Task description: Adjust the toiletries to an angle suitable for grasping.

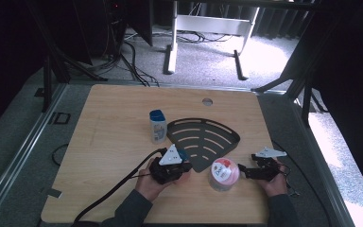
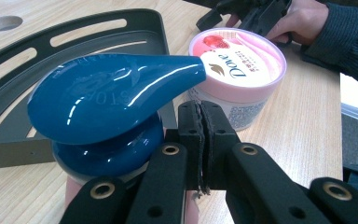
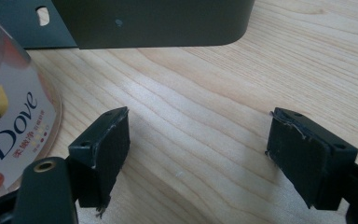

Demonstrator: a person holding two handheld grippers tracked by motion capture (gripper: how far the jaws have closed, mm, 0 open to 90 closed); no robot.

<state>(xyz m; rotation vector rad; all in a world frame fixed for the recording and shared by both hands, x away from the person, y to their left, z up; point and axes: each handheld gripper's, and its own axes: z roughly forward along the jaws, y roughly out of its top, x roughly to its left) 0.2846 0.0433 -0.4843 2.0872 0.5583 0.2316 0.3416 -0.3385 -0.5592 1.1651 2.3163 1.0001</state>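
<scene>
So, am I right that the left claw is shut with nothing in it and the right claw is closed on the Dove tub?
Not quite: the right claw is open, with only bare table between its jaws, and the Dove tub stands beside it, as the right gripper view shows. The left claw is indeed shut with nothing in it.

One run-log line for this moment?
left gripper: shut, empty, beside blue pump bottle | right gripper: open, empty, beside Dove jar | black rack: empty

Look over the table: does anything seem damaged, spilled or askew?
Nothing is spilled. The right gripper's pads look frayed at their edges. The Dove tub and blue-capped bottle stand upright.
</scene>
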